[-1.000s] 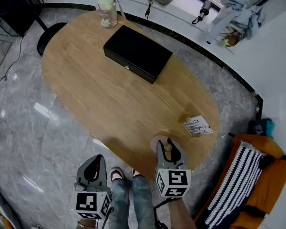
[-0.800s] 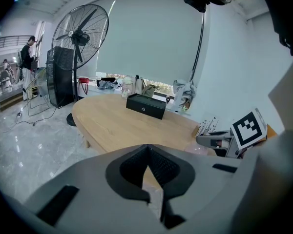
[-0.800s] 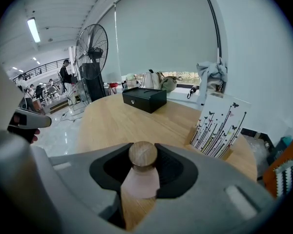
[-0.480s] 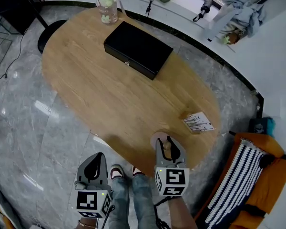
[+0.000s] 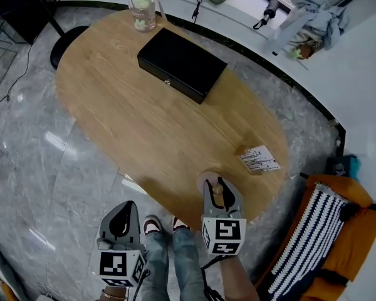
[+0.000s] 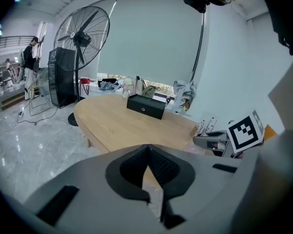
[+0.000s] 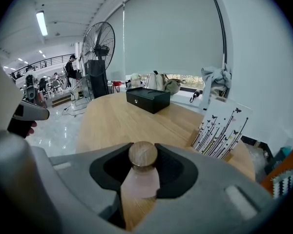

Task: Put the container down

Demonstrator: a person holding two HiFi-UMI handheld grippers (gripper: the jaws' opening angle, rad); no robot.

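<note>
The right gripper (image 5: 217, 192) pinches the pink, wooden-lidded container (image 7: 139, 182) at the near edge of the table (image 5: 144, 118), while the left gripper (image 6: 147, 154), jaws pressed together on nothing, hangs just off that edge.

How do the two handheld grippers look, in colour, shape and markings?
Both the left gripper and the right gripper are grey rounded shells with dark ribbed fingers. Each carries a white cube with black square markers.

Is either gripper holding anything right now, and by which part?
Right gripper grips the pink container by its top, fingers on either side of the wooden lid. Left gripper is shut, empty.
</note>
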